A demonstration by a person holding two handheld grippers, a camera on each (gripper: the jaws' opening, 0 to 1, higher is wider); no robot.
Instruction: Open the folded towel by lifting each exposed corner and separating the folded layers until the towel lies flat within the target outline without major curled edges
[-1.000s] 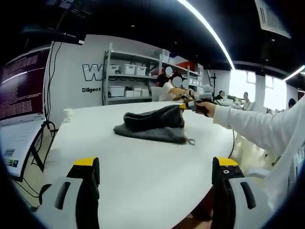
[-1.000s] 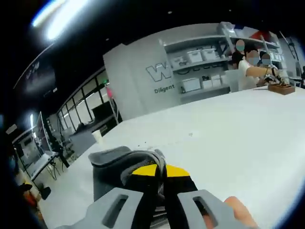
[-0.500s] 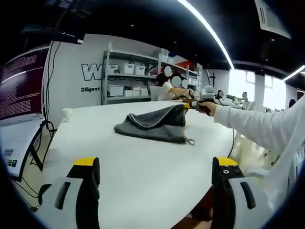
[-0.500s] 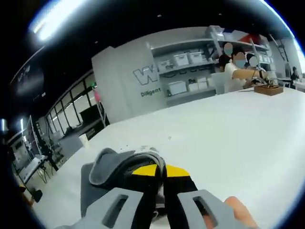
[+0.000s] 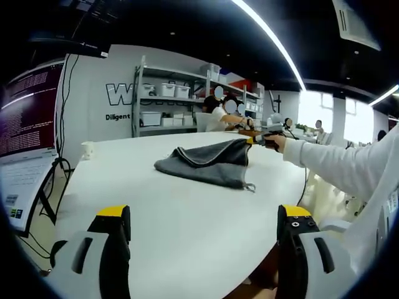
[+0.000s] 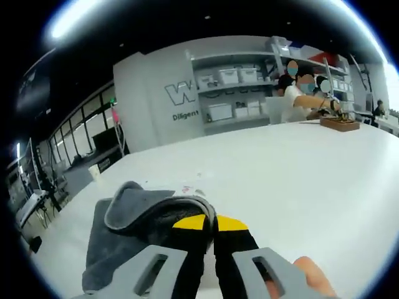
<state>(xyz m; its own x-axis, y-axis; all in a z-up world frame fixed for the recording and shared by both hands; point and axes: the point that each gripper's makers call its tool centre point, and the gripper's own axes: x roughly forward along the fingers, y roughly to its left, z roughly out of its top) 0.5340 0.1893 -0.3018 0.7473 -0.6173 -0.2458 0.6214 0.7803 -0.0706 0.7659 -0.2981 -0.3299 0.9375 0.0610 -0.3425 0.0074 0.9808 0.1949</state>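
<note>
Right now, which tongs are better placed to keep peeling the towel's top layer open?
The right tongs: they are shut on the grey towel at its raised corner. The left tongs hang open, well short of it over the white table.

Since a second ago the grey towel [image 5: 209, 164] goes from a humped, bunched mound to a lower, longer wedge on the white table [image 5: 187, 218], its top layer drawn out toward 3 o'clock in the left gripper view. The right gripper [image 5: 257, 141], clamped on the towel's corner, travels with it from near the view's middle further toward 3 o'clock. In the right gripper view the towel [image 6: 124, 227] spreads wider toward 8 o'clock of the closed jaws, with more flat cloth lying on the table [image 6: 299, 180] than before.
</note>
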